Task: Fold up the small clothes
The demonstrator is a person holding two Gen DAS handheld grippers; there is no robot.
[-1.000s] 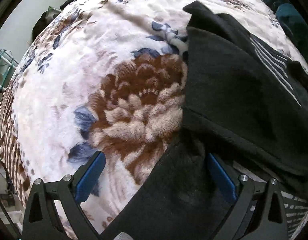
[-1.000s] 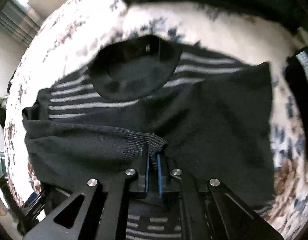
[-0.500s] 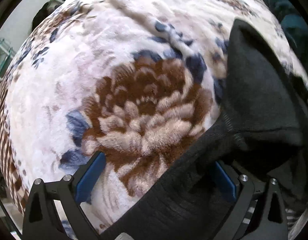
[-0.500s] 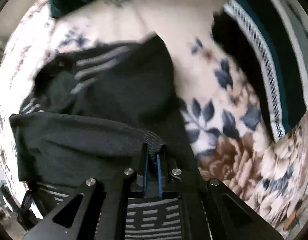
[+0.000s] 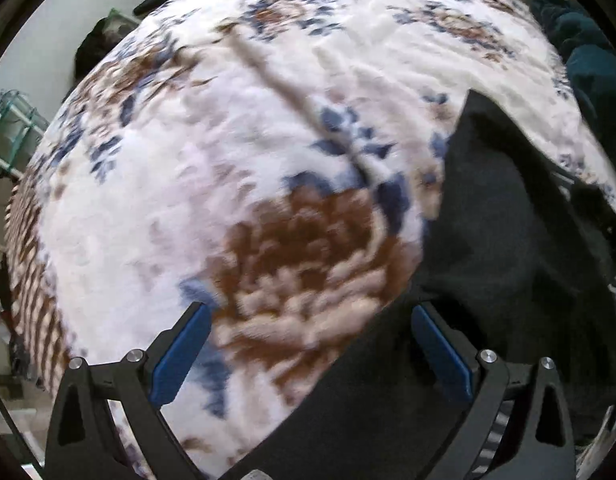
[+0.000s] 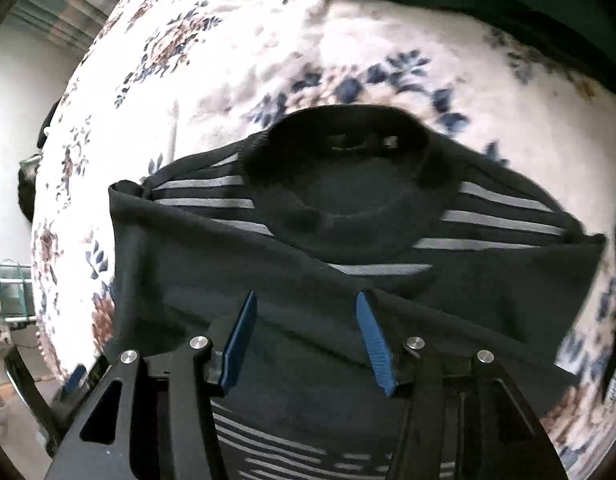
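the black striped sweater (image 6: 348,288) lies flat on the floral blanket (image 6: 235,72) of the bed, collar away from the right tongs (image 6: 305,340), folded width running side to side. those tongs stand wide, empty, right over its middle. the left tongs (image 5: 308,352), also wide and empty, sit at its left edge (image 5: 508,260).

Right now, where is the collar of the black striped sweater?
In the right wrist view the collar lies at the centre, on the floral blanket, beyond the open right gripper, with grey stripes on both sides.
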